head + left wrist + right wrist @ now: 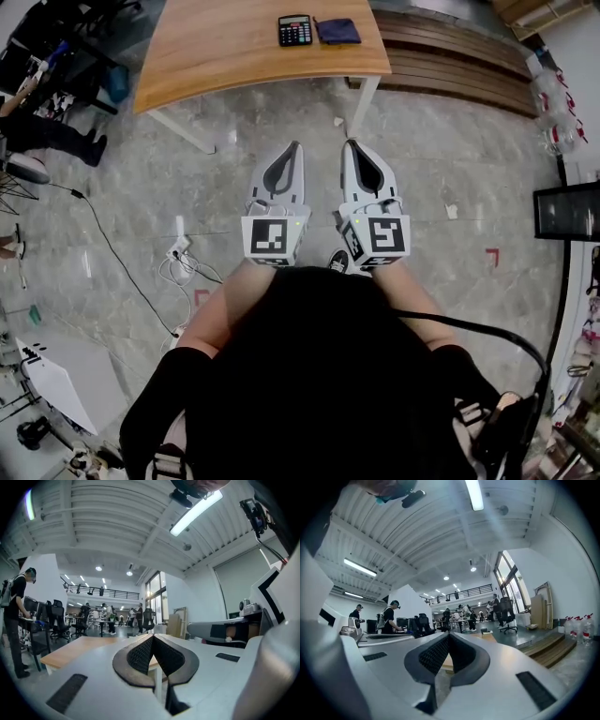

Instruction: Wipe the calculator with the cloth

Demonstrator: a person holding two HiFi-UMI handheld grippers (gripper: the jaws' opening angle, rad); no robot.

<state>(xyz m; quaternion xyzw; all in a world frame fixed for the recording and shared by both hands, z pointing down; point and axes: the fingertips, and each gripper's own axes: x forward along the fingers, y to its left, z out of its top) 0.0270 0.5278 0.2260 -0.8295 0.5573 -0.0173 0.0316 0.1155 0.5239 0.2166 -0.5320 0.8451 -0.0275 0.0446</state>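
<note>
Wooden table [234, 56] stood ahead, well apart from my closed, empty left gripper [296, 145] and right gripper [349, 144]; cloth [337, 31] lay just right of calculator [294, 30], nearer right gripper.

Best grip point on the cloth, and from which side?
Probably the near edge of the cloth, approached from the front of the table: it lies flat, so only an edge can be pinched, and the calculator crowds its left. The right gripper is shut; open it first.
</note>
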